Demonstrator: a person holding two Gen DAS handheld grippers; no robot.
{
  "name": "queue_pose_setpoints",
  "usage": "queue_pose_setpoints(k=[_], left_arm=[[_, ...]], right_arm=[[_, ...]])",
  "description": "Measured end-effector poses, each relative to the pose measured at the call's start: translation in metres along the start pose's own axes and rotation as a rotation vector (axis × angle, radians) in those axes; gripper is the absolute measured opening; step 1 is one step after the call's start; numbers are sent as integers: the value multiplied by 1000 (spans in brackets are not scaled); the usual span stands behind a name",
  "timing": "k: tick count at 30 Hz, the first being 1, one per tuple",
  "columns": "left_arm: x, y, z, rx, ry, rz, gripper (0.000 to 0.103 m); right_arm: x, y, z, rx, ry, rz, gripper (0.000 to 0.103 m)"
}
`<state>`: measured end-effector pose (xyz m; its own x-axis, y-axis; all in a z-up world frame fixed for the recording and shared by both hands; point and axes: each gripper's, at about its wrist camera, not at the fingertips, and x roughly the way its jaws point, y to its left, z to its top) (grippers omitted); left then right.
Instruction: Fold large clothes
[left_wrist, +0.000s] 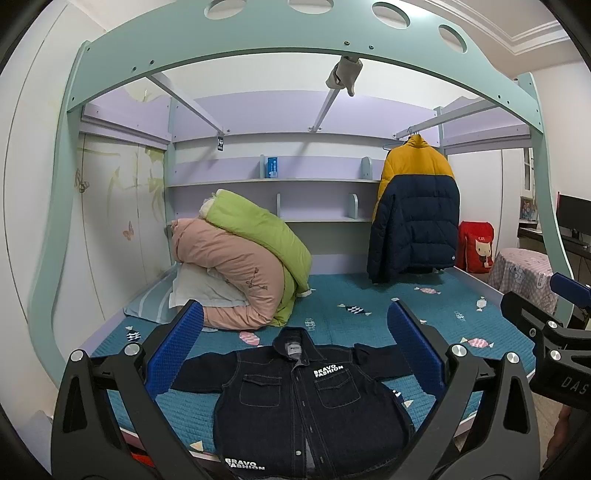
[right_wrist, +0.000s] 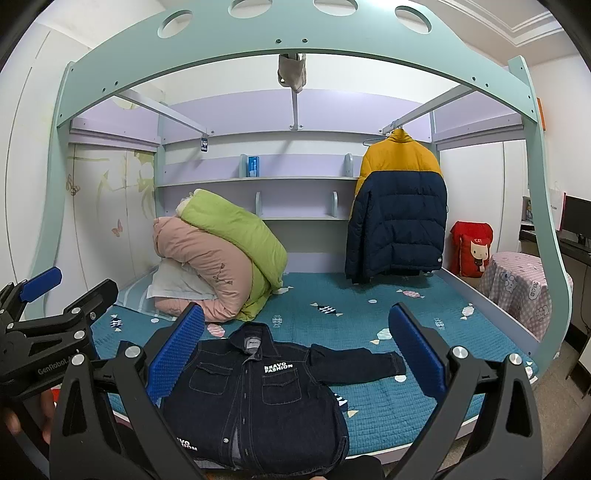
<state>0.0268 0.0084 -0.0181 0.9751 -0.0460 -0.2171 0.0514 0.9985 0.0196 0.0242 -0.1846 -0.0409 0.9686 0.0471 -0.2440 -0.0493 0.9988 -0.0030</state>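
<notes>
L wrist view: left claw (left_wrist: 295, 349) spread wide, holding nothing; dark denim jacket (left_wrist: 295, 406) flat on teal bed (left_wrist: 424, 306), front up, hem cut off at btm edge, one sleeve behind a blue pad. R wrist view: right claw (right_wrist: 295, 349) wide apart, empty; jacket's far sleeve partly hidden by left pad.

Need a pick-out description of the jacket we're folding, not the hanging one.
Start at the teal quilted bed under the mint loft frame. The denim jacket lies flat, front up, at the near edge, sleeves spread. Unlike the yellow-and-navy puffer coat hanging at the back, it is dark denim with white BRAVO FASHION print.
</notes>
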Motion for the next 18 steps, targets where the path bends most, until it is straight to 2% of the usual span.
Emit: queue_pose_setpoints(k=[18], left_arm=[[4, -1, -6, -10, 7, -3, 100]], right_arm=[[4, -2, -3, 0, 11, 0, 96]])
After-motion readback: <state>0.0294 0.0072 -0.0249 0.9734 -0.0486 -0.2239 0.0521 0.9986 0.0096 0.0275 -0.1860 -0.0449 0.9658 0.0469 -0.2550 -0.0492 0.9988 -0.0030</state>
